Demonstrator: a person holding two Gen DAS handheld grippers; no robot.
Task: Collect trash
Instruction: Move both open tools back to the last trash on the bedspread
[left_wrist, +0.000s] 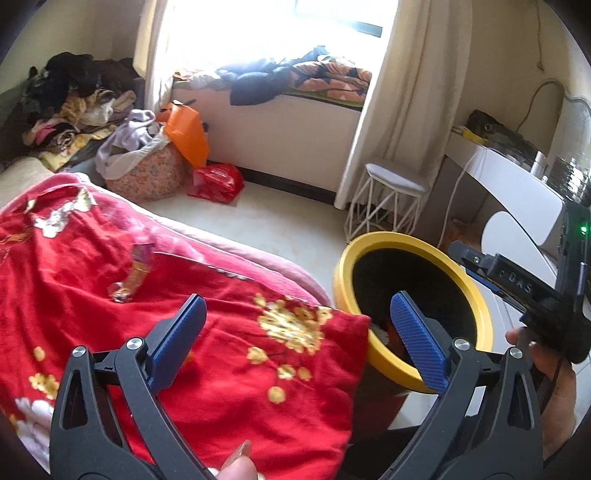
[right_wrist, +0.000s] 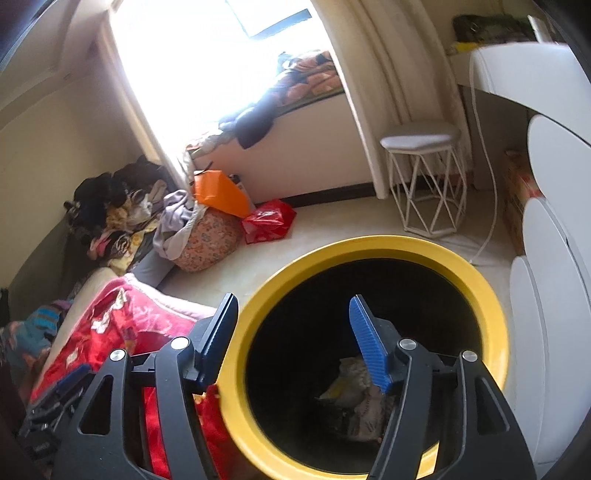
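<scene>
A shiny crumpled wrapper lies on the red flowered blanket on the bed. A bin with a yellow rim stands beside the bed; it also shows in the right wrist view. Crumpled wrappers lie at its bottom. My left gripper is open and empty above the blanket's corner, right of the wrapper. My right gripper is open and empty over the bin's mouth, and shows at the right of the left wrist view.
A white wire stool stands beyond the bin. A white dresser is to its right. A floral pouf, an orange bag, a red bag and piled clothes sit by the window seat.
</scene>
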